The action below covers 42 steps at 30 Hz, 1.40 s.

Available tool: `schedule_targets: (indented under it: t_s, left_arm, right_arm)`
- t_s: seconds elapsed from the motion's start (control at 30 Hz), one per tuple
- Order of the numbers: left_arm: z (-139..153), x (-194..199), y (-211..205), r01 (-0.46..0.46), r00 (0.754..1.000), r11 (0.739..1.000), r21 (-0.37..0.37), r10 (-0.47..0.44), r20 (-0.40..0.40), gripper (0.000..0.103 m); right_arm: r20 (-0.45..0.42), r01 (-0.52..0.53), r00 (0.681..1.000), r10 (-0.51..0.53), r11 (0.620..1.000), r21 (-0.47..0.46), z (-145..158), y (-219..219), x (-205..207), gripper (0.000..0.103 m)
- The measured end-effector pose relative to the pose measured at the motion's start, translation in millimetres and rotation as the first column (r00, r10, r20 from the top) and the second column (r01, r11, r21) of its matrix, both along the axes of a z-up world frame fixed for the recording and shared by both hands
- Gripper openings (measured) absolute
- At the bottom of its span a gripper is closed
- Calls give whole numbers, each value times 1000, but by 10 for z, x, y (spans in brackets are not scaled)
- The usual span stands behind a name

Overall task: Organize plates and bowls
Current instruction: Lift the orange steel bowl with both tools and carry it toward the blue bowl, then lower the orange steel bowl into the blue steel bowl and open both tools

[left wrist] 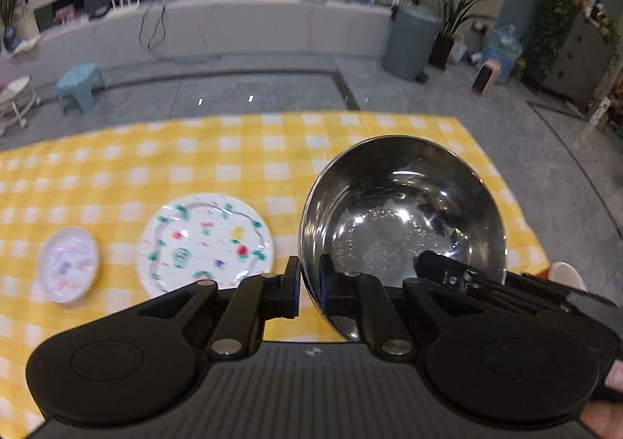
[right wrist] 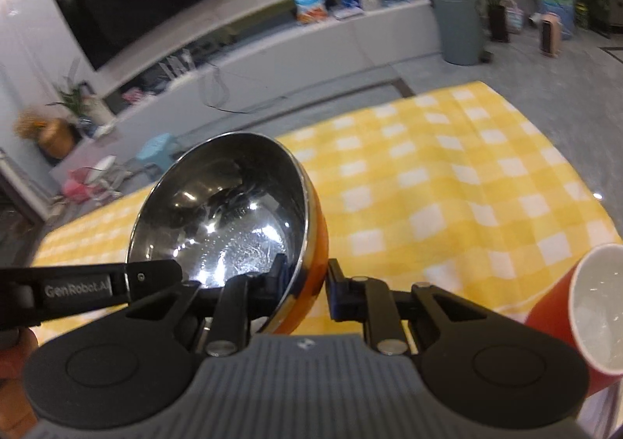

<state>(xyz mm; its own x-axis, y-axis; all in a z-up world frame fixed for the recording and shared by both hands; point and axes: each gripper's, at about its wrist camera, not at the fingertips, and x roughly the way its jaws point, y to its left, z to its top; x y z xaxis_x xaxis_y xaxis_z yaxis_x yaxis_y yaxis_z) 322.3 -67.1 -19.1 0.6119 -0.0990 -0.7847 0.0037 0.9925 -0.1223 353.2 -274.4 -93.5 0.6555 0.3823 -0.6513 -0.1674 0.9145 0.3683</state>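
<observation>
We hold steel bowl [left wrist: 405, 213] above the counter [left wrist: 117, 174] | left gripper [left wrist: 309, 283] and right gripper [right wrist: 305, 285] fingers both clamp opposite rims | risk: uneven pull twists bowl free onto patterned plate [left wrist: 206, 240].

The only lettering I can read is "GenRobot.AI", printed pale on the black side of my left gripper [right wrist: 83, 289], where it reaches in from the left edge of the right wrist view. The blue snack bag [right wrist: 309, 2] on the long white shelf [right wrist: 272, 49] under the dark screen carries print, and so do the packets beside it, but all of it is too blurred to make out.
</observation>
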Motion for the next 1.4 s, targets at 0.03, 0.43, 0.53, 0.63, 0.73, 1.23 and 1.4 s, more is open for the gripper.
schedule_targets:
  t_s: [0.03,0.43,0.53,0.63,0.73,1.23,1.4]
  left_arm:
    - [80,-72,64,-2,1000,1000,-8,2,11,10]
    - [824,-1244,415,-22,993,983,182,1,117,10]
    - [910,-1470,476,-27,990,973,230,-7,144,10]
    - [910,-1600,617,-58,993,983,177,38,111,8]
    - [833,-1763,818,-97,990,992,84,87,107,7]
    - [401,-2314,1635,-229,966,959,-165,245,85,7]
    - [149,-2369,1733,-261,963,957,-125,267,35,7]
  right_arm:
    - [21,-27,999,27,1000,4,76,40,-61,19]
    - [87,-228,971,223,972,55,830,662,-952,18]
    - [102,-269,959,263,962,46,939,843,-1182,18]
    - [103,-287,954,282,958,29,965,1015,-1425,18]
    - [89,-283,956,279,958,40,904,1139,-1637,17]
    - [71,-244,968,240,969,46,730,1516,-2121,14]
    - [15,-272,962,272,962,-3,536,1742,-2100,14]
